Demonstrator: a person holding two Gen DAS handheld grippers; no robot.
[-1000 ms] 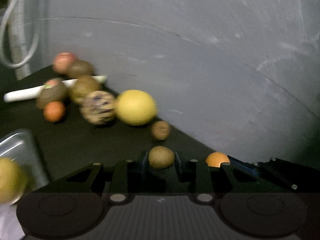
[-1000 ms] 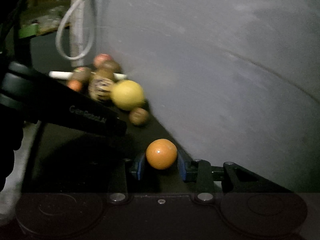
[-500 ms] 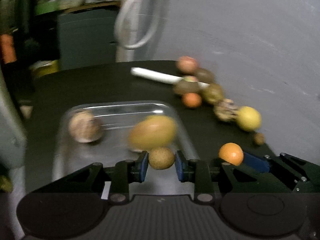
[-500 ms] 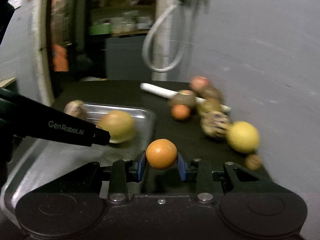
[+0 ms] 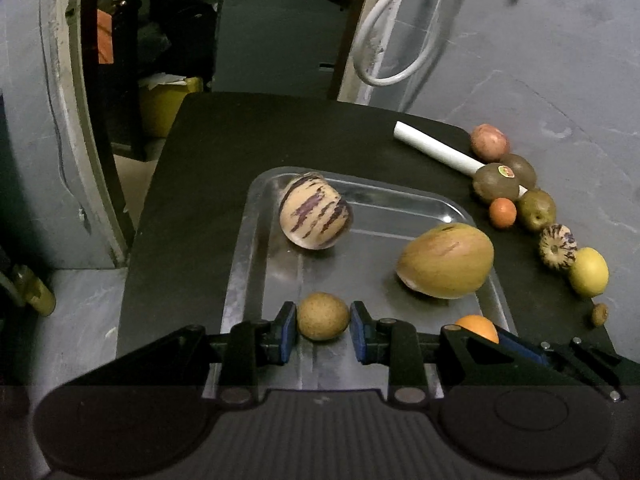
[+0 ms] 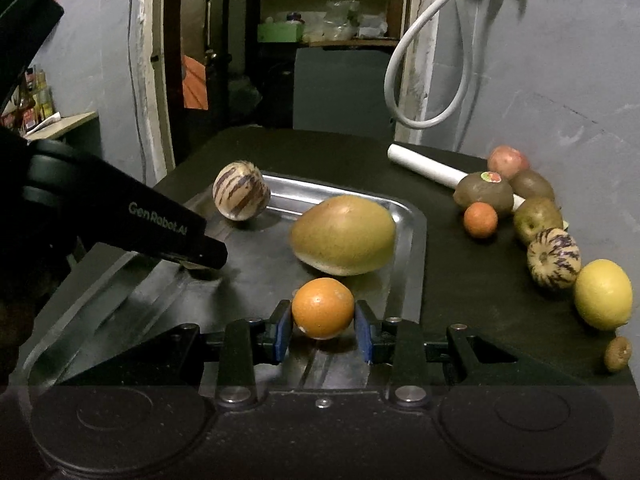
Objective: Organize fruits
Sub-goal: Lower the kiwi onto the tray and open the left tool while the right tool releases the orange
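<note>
Fruit sits clamped in both tongs above the metal tray (image 5: pixel 256 240). The left gripper (image 5: pixel 323 322) is closed on a small brown fruit (image 5: pixel 322 316), its blue pads pressing the widest part on either side. The right gripper (image 6: pixel 323 322) is likewise closed on an orange (image 6: pixel 322 307), held across its middle.

Both look light and firm, round enough to roll once let go, so I judge they want setting low on the tray floor rather than dropping. The orange's skin appears smooth and may slip; a grip across the widest girth suits it.

Already in the tray lie a striped melon (image 5: pixel 315 211) at the far side and a mango (image 5: pixel 445 261) toward the right. More fruit waits along the wall on the black table (image 5: pixel 192 184): a lemon (image 5: pixel 589 271), a kiwi (image 5: pixel 495 182), a small orange one (image 5: pixel 502 213), others beside a white tube (image 5: pixel 432 146).
</note>
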